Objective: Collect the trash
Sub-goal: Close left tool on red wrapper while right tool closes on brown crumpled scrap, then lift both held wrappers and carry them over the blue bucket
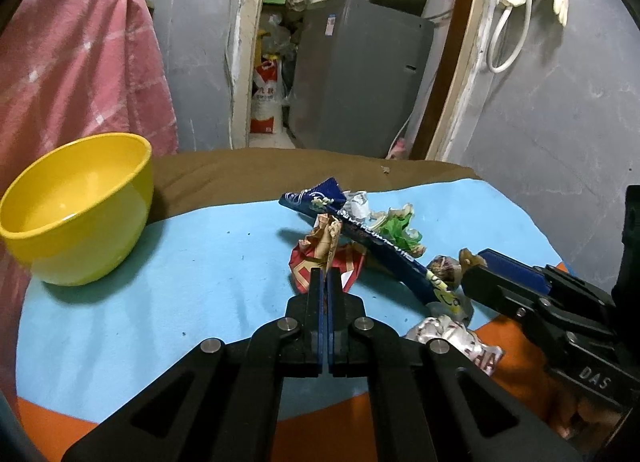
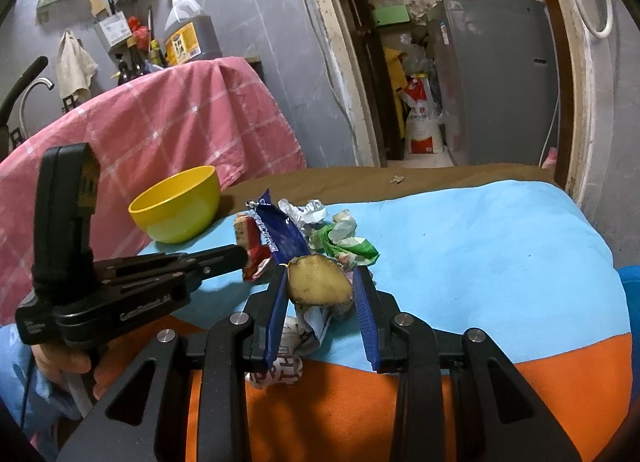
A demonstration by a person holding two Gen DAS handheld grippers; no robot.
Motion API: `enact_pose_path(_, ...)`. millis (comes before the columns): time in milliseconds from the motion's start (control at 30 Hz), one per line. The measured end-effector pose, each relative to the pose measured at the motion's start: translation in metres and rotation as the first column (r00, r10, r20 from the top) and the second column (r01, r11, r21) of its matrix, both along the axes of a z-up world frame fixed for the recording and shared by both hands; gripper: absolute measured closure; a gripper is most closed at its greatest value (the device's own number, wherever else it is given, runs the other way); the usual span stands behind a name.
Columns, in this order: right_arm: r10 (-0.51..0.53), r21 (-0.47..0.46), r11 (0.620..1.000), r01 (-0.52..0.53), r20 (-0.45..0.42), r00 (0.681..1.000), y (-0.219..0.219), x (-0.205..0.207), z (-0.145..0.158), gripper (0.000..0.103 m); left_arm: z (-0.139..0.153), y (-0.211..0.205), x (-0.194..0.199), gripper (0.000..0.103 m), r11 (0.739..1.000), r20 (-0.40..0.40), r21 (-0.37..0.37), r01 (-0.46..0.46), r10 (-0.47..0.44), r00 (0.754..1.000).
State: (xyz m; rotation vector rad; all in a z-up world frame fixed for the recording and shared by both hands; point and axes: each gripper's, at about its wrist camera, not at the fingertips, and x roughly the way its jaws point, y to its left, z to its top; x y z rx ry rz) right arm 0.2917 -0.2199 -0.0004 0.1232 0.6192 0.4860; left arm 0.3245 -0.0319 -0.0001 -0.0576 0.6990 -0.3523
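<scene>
On the blue-and-orange cloth [image 1: 200, 254], the yellow bowl [image 1: 80, 214] stood up-left of your left gripper [image 1: 326, 274], which was clamped flat on the red wrapper [image 1: 316, 258]. Your right gripper [image 2: 320, 290], farther off, held the potato piece [image 2: 318, 280] part-open.

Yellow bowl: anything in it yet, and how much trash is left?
The yellow bowl looks empty, so nothing is collected. In hand: the left tool is shut on a red crumpled wrapper; the right tool grips a potato piece. Left on the blue mat: the dark blue packet, green wrapper and silver wrappers.
</scene>
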Motion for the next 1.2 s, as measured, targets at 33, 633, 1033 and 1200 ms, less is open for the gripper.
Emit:
enact_pose_path(33, 0.0, -0.001, 1.0, 0.0, 0.002, 1.0, 0.0, 0.0, 0.0, 0.073, 0.002, 0.0, -0.004, 0.103, 1.0, 0.013, 0.0, -0.004, 0.004, 1.0)
enact_pose_path(633, -0.089, 0.001, 0.996, 0.089, 0.14, 0.986, -0.016, -0.025, 0.023, 0.073, 0.03, -0.01, -0.053, 0.103, 0.998, 0.189, -0.003, -0.055, 0.054, 0.981)
enact_pose_path(1033, -0.216, 0.11, 0.974, 0.198, 0.19, 0.958, -0.066, -0.04, 0.043, 0.073, 0.062, -0.05, -0.067, 0.103, 1.0, 0.276, -0.026, 0.0, 0.007, 0.961)
enact_pose_path(1200, -0.27, 0.071, 0.963, 0.261, 0.236, 0.934, -0.08, -0.052, 0.049, 0.073, 0.067, -0.07, -0.07, 0.103, 0.999, 0.285, -0.026, 0.037, -0.028, 0.958)
